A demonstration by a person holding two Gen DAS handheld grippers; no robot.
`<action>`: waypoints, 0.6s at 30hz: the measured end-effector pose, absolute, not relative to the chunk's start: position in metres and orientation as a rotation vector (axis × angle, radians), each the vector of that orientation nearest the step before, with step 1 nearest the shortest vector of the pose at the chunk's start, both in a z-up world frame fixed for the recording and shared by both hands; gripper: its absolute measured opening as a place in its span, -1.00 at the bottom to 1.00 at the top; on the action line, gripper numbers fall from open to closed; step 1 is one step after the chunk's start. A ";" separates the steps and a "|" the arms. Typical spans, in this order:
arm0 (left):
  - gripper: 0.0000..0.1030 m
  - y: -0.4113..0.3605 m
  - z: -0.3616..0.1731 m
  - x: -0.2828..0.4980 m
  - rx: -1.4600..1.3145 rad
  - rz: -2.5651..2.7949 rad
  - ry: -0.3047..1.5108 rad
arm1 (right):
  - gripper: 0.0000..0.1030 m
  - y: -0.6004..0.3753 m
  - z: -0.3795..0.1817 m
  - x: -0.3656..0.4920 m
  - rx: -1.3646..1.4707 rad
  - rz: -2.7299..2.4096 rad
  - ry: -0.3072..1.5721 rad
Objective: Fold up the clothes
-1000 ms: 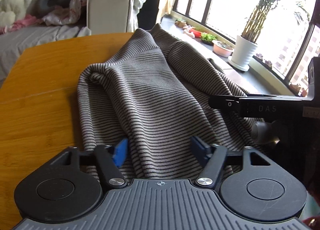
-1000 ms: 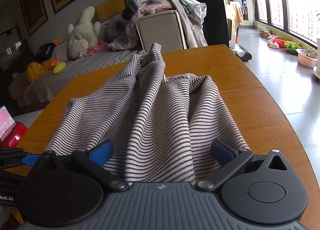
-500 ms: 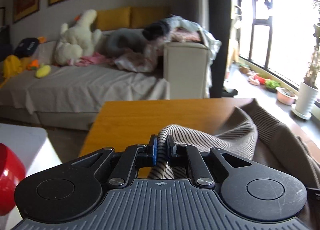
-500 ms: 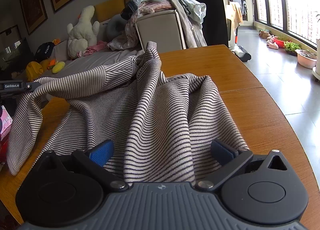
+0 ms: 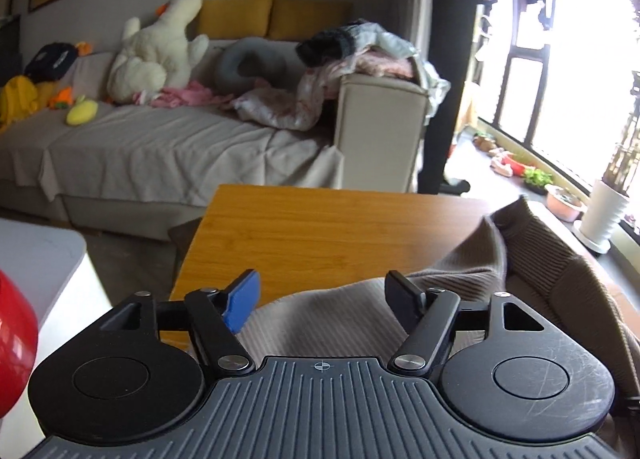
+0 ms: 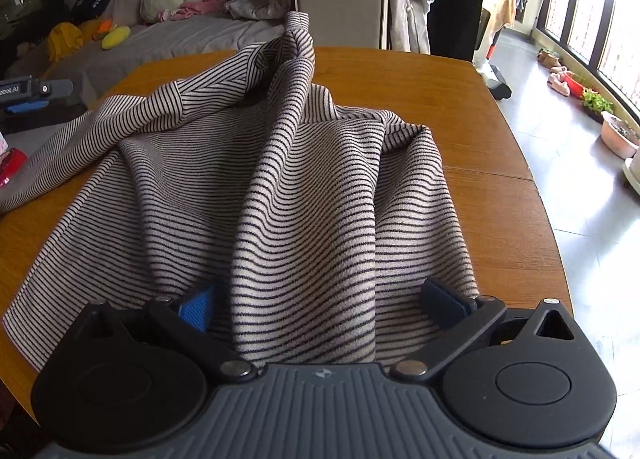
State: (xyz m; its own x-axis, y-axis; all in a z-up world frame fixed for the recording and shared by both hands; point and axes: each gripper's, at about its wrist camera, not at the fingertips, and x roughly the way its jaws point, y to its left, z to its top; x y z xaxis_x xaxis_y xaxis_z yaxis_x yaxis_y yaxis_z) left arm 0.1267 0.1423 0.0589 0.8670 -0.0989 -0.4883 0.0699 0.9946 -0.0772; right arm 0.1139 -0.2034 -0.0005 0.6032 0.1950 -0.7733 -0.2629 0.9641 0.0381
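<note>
A beige sweater with thin dark stripes (image 6: 304, 187) lies rumpled across the wooden table (image 6: 500, 219). In the right wrist view its left sleeve stretches out toward the table's left edge. My right gripper (image 6: 320, 303) is open, its fingers on either side of a ridge of the sweater's near hem. My left gripper (image 5: 320, 295) is open and empty, just above a spread part of the sweater (image 5: 460, 279) at the table's (image 5: 320, 227) left side. It also shows at the far left of the right wrist view (image 6: 36, 91).
A grey sofa (image 5: 160, 147) with plush toys and piled clothes stands beyond the table. A red object (image 5: 16, 339) and a white surface (image 5: 44, 259) are at the left. Potted plants (image 5: 604, 211) line the window at the right.
My left gripper shut on a sleeve, pulled it out to the left, and has now opened and let it go. The sleeve lies spread on the table. My right gripper stayed open at the hem.
</note>
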 end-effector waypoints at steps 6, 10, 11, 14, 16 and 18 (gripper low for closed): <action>0.88 0.062 0.046 0.135 0.152 -0.234 0.495 | 1.00 -0.198 0.001 0.117 -0.115 0.274 0.909; 0.59 0.025 0.023 0.159 0.309 -0.222 0.542 | 0.99 -0.211 0.010 0.109 -0.103 0.288 0.836; 0.16 0.025 0.022 0.165 0.321 -0.214 0.545 | 0.99 -0.216 0.014 0.106 -0.104 0.272 0.798; -0.67 0.027 0.023 0.183 0.343 -0.187 0.548 | 0.89 -0.223 0.042 0.097 -0.165 0.214 0.619; -0.76 0.043 0.028 0.192 0.281 -0.148 0.548 | 0.68 -0.224 0.062 0.095 -0.188 0.193 0.523; -0.84 0.060 0.033 0.200 0.212 -0.106 0.548 | 0.29 -0.222 0.076 0.101 -0.167 0.198 0.478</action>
